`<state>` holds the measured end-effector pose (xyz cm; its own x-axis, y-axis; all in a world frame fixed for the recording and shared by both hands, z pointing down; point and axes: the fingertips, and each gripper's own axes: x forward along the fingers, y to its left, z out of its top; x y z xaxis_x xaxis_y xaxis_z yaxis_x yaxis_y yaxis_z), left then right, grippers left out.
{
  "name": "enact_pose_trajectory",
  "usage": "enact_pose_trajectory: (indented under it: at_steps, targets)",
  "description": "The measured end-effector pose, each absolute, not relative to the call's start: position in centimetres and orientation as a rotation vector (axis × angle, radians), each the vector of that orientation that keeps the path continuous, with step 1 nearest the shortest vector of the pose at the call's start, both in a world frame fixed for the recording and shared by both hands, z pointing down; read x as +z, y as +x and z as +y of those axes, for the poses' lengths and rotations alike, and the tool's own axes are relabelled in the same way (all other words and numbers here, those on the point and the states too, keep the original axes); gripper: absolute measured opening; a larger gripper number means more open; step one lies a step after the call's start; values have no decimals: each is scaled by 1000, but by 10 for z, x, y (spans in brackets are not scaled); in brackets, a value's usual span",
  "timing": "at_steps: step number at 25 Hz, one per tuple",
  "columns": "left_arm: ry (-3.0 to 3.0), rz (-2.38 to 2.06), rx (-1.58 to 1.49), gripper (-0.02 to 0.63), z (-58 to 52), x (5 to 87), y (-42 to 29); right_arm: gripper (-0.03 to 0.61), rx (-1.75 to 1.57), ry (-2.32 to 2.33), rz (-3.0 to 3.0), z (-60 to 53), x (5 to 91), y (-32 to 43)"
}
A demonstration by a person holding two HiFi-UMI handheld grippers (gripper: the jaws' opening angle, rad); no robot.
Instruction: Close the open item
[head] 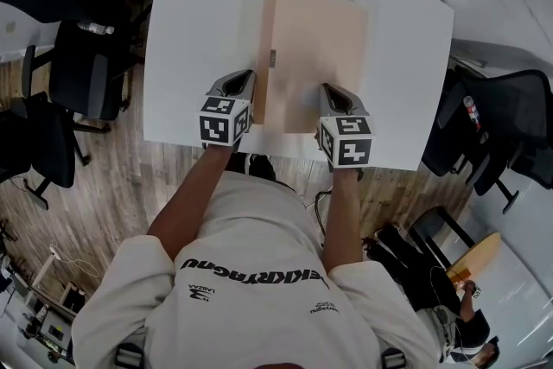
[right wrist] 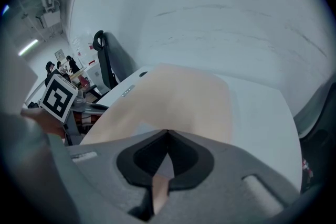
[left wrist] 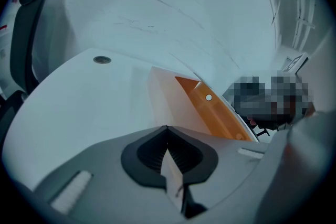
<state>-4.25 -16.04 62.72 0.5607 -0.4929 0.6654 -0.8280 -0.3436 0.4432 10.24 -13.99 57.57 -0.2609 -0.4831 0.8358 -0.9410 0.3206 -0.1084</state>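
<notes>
Folder [head: 313,56], pale peach w/ snap clasp on its left edge, is lying mid worktop [head: 186,56]. Left tongs [head: 245,77] & right tongs [head: 329,89] are sitting closed, empty, at its near corners. Prob. light, thin, bendy, slick; best pressing cover near clasp.

**Peach on white**

A pale peach box [head: 315,47] is set off against a plain white surface [head: 397,39]. The left hand-held gripper [head: 244,75] and right hand-held gripper [head: 333,89] are coloured grey, with black-and-white square markers. Brown wood grain is shown by the floor [head: 112,186].
</notes>
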Motion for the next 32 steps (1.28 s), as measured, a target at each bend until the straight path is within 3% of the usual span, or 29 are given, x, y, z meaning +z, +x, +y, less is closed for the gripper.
enact_pose_trajectory:
  at_steps: [32]
  targets:
    - [1996,-1057,521,0,-164,624,-40,0,786,1207,-1877,-139,589,92]
